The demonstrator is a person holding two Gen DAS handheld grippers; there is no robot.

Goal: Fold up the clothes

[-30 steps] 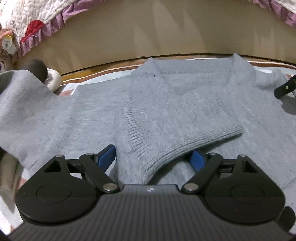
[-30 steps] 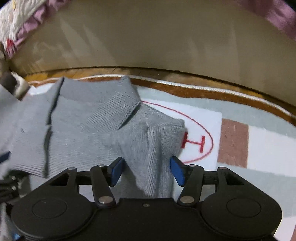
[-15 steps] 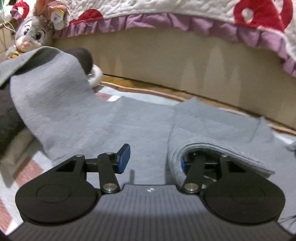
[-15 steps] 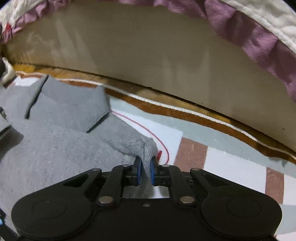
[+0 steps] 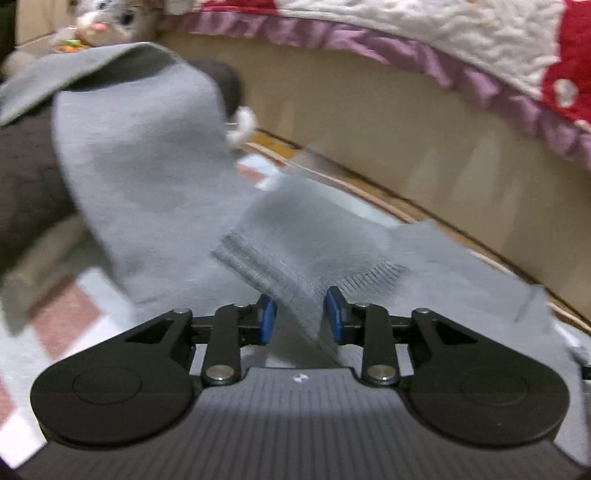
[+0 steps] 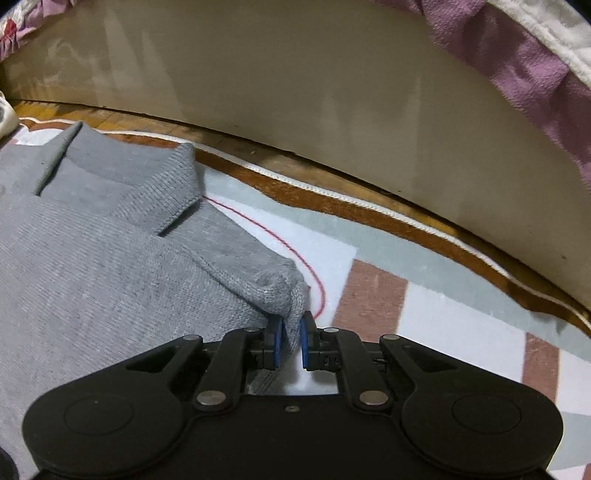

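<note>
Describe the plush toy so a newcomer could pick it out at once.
In the left wrist view, follow the quilted bedspread with its purple ruffle to the far upper left corner. There, above the raised grey sweater, sits the plush toy. It alone has a face: grey and white fur and a pink nose.

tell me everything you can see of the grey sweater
The sweater is a grey knit with a turned-down ribbed collar, lying mostly flat on a patterned rug beside a bed base. The right tongs pinch a bunched corner of it near the rug's red line. In the blurred left view, a ribbed cuff or hem hangs between the pads of the left tongs, which stand apart. One part is raised and draped over something dark at left.
</note>
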